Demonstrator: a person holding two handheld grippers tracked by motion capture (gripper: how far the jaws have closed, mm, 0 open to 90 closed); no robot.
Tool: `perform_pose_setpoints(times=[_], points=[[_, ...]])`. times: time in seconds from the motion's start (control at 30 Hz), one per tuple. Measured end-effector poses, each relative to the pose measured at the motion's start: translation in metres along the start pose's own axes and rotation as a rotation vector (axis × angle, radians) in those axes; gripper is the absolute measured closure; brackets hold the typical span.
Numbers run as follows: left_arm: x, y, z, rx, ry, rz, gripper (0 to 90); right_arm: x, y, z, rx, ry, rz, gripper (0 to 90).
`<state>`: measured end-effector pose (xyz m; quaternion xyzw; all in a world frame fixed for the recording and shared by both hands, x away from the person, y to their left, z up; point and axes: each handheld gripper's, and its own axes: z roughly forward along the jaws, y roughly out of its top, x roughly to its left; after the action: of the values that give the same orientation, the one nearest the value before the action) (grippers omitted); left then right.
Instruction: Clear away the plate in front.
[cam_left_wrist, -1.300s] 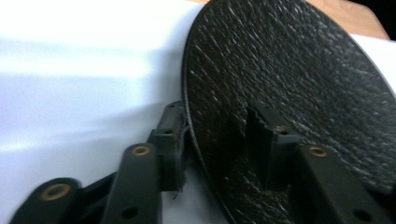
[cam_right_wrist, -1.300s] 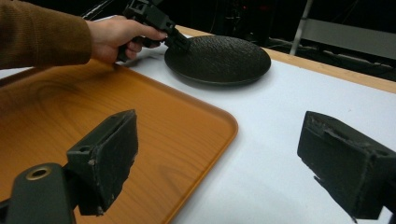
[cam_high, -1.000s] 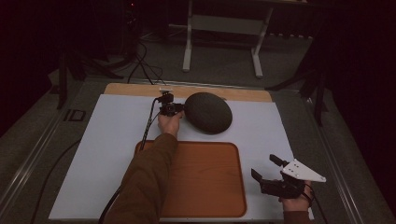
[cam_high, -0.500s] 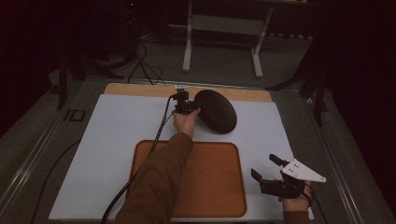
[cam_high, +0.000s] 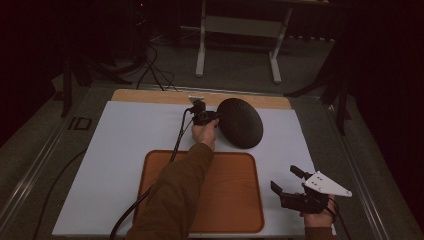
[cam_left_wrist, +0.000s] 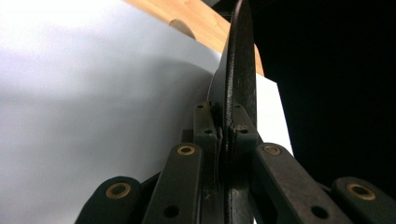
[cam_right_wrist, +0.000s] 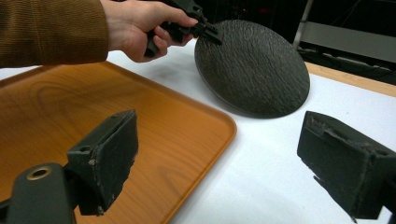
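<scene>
black, pebbled round plate (cam_high: 241, 122) tilts, rim clamped by the just-closed left gripper (cam_high: 212, 118); right gripper (cam_high: 290, 186) gapes, empty, beside smooth wooden tray (cam_high: 235, 200).

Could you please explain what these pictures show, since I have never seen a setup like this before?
There is no robot arm here: a person holds a hand tool with two black jaws in each hand. The high view looks down on the table from above the person's side. The two other views come from small cameras riding on each tool, looking along its jaws.

On the table lies a white mat, and on it an orange wooden tray. Beyond the tray is a dark round plate with a rough surface.

The left gripper has just closed its jaws on the plate's rim and holds it tipped up on edge, its far side resting on the mat. The right gripper waits beside the tray, jaws open, holding nothing.
</scene>
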<state>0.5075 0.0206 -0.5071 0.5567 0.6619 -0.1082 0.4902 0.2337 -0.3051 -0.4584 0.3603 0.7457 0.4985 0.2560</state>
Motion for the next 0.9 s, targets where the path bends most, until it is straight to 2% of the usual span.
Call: perform_pose_setpoints(times=[0.17,0.37,0.5,0.63,0.9], points=[[0.006,-0.003,-0.003,0.013,-0.024,-0.073,86.3,0.0,0.0,-0.002,-0.002,-0.004,-0.003,12.3],[0.01,-0.003,-0.013,-0.007,-0.058,-0.11,86.3,0.0,-0.001,-0.004,-0.007,-0.009,0.001,12.3],[0.01,0.0,-0.023,-0.013,-0.063,-0.113,86.3,0.0,-0.001,-0.003,-0.007,-0.009,0.001,12.3],[0.012,0.002,-0.035,-0.022,-0.064,-0.133,86.2,0.0,-0.001,-0.003,-0.008,-0.01,0.0,12.3],[0.016,0.007,-0.062,-0.056,-0.089,-0.143,86.2,0.001,0.0,-0.002,-0.009,-0.008,-0.003,12.2]])
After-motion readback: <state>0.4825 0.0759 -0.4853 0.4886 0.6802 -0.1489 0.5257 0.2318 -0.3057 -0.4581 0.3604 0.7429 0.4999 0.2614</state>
